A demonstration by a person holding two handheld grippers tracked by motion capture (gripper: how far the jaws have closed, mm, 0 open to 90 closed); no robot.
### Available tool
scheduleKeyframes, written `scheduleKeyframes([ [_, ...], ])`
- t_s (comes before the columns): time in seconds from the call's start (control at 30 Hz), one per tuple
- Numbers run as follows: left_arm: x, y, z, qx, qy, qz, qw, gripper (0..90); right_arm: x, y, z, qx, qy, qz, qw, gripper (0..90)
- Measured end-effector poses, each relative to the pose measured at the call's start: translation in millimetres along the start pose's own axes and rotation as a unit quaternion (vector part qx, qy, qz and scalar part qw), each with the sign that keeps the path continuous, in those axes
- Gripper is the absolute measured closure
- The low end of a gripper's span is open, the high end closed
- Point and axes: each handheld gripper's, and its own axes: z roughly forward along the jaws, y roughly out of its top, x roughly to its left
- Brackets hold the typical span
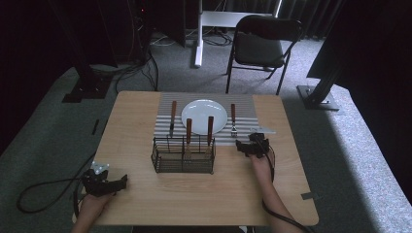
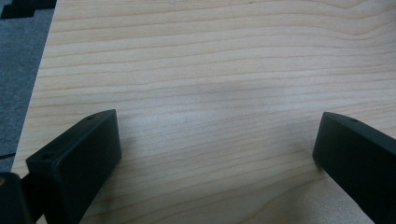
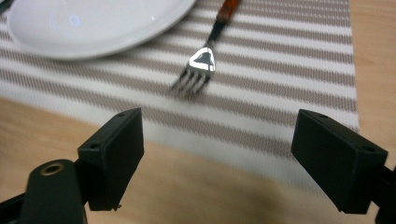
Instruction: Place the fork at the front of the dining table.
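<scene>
1. Right gripper view has the fork (image 3: pixel 201 65) in the upper middle of the frame, lying flat on the striped placemat (image 3: pixel 289 79), tines toward the camera and its brown handle running to the top edge.
2. High view puts that fork (image 1: pixel 233 120) just right of the white plate (image 1: pixel 204 115), apart from its rim, right of the frame's centre.
3. Just below and right of the fork in the high view sits the right claw (image 1: pixel 245 147); its own view shows the jaws spread wide, nothing between them, with bare wood and the mat's near edge in the gap (image 3: pixel 217 158).
4. Resting at the lower left of the high view, well apart from everything, is the left claw (image 1: pixel 114 185); its own view shows wide-open jaws, empty, over plain wood grain (image 2: pixel 215 154).
5. A knife (image 1: pixel 172 118) lies on the mat left of the plate, and two more brown-handled pieces stand in the wire basket (image 1: pixel 183 155) in front of it.
6. Risks, as I judge them: the fork looks thin and flat on a soft mat, so jaws closing from above may skid off it or snag and drag the placemat, shifting the plate.
7. Reaching across for the basket, the right claw or its cable could clip the upright handles or nudge the basket along the surface (image 1: pixel 145 204).
</scene>
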Motion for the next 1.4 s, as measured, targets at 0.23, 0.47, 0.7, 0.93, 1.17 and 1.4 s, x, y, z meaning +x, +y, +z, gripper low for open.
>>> scheduleKeyframes([
  [0.23, 0.0, 0.0, 0.0, 0.0, 0.0, 0.0, 1.0, 0.7, -6.5, -17.9, -15.8, 0.001, 0.001, -0.008, 1.0, 16.5],
  [0.47, 0.0, 0.0, 0.0, 0.0, 0.0, 0.0, 1.0, 0.7, -10.3, -35.0, -29.8, 0.008, -0.004, -0.013, 0.9999, 16.5],
  [0.7, 0.0, 0.0, 0.0, 0.0, 0.0, 0.0, 1.0, 0.7, -11.5, -49.9, -45.5, 0.006, -0.004, -0.014, 0.9999, 16.3],
  [0.93, 0.0, 0.0, 0.0, 0.0, 0.0, 0.0, 1.0, 0.7, -11.2, -66.8, -62.6, -0.001, 0.0, -0.021, 0.9998, 14.1],
  [1.17, 0.0, 0.0, 0.0, 0.0, 0.0, 0.0, 1.0, 0.7, -15.5, -82.5, -78.3, -0.008, -0.002, -0.028, 0.9996, 14.1],
  [1.4, 0.0, 0.0, 0.0, 0.0, 0.0, 0.0, 1.0, 0.7, -16.1, -92.3, -86.7, -0.002, -0.007, -0.036, 0.9993, 14.1],
])
